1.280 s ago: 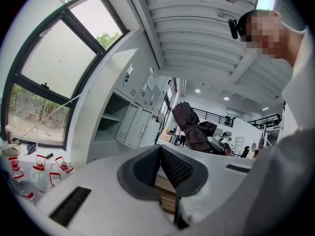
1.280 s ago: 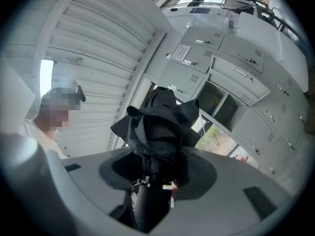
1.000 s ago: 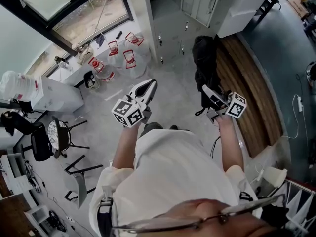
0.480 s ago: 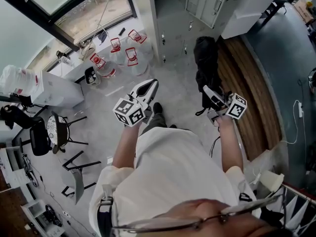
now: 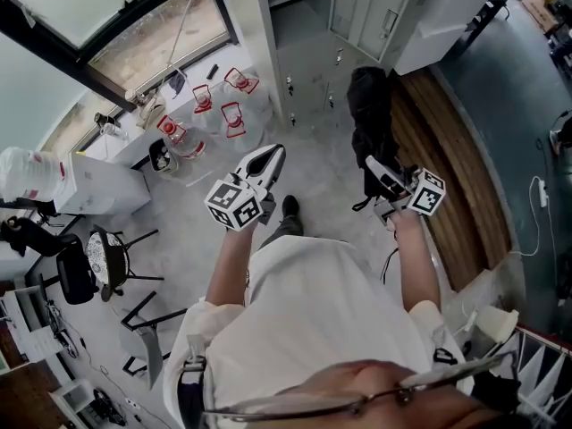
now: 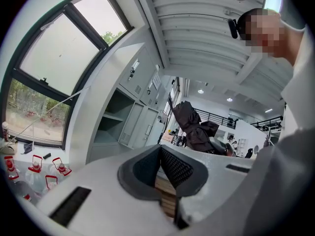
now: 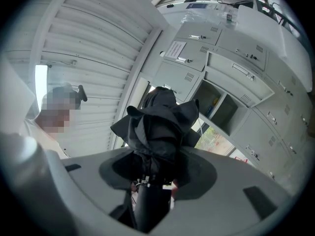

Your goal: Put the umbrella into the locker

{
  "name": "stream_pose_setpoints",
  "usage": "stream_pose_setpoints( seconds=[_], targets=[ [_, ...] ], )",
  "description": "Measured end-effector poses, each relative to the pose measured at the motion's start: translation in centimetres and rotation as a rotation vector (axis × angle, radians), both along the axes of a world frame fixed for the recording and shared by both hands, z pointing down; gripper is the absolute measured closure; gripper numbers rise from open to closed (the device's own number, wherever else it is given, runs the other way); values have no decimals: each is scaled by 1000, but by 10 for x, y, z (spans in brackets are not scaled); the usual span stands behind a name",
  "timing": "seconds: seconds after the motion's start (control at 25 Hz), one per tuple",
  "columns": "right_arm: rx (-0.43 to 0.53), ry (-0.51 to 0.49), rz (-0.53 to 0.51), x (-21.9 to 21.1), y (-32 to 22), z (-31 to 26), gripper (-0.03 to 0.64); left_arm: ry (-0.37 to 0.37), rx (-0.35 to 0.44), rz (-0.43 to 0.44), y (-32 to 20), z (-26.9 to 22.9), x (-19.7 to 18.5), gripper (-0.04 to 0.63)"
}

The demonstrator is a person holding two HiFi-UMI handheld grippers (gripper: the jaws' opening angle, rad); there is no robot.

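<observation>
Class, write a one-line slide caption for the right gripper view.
Right gripper holds a folded black umbrella by its handle, facing grey lockers with one compartment open.

A large dark-framed window (image 5: 134, 25) fills the upper left of the head view, with bare ground outside it. Beneath it, on the pale grey floor (image 5: 322, 177), stands a cluster of clear water jugs (image 5: 201, 105) with red handles. To their left is a low white unit (image 5: 94, 186) with a bulging pale bag (image 5: 27, 172) on top. Near it stand a black office chair (image 5: 76, 275) and a stool (image 5: 100, 244) with a round speckled seat. A curved wooden platform (image 5: 456, 177) runs along the right, and a white cable (image 5: 541, 213) lies on the dark floor beyond it. The left gripper view shows a ribbed white ceiling (image 6: 197, 28) and a black railing (image 6: 221, 116) far off.
</observation>
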State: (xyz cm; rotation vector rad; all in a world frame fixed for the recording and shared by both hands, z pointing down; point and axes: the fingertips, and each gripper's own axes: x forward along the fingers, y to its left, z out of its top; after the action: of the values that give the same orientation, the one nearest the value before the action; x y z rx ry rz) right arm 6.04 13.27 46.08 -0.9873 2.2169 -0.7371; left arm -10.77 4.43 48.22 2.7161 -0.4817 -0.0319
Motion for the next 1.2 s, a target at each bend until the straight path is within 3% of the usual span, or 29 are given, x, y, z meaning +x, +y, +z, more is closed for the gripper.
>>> stream_pose_setpoints(
  seconds=[0.8, 1.2],
  targets=[
    [8, -24, 132, 14, -108, -10, 414, 23, -19, 160, -137, -2, 39, 591],
    [35, -29, 172, 12, -155, -14, 416, 22, -11, 196, -189, -1, 35, 591]
  ],
)
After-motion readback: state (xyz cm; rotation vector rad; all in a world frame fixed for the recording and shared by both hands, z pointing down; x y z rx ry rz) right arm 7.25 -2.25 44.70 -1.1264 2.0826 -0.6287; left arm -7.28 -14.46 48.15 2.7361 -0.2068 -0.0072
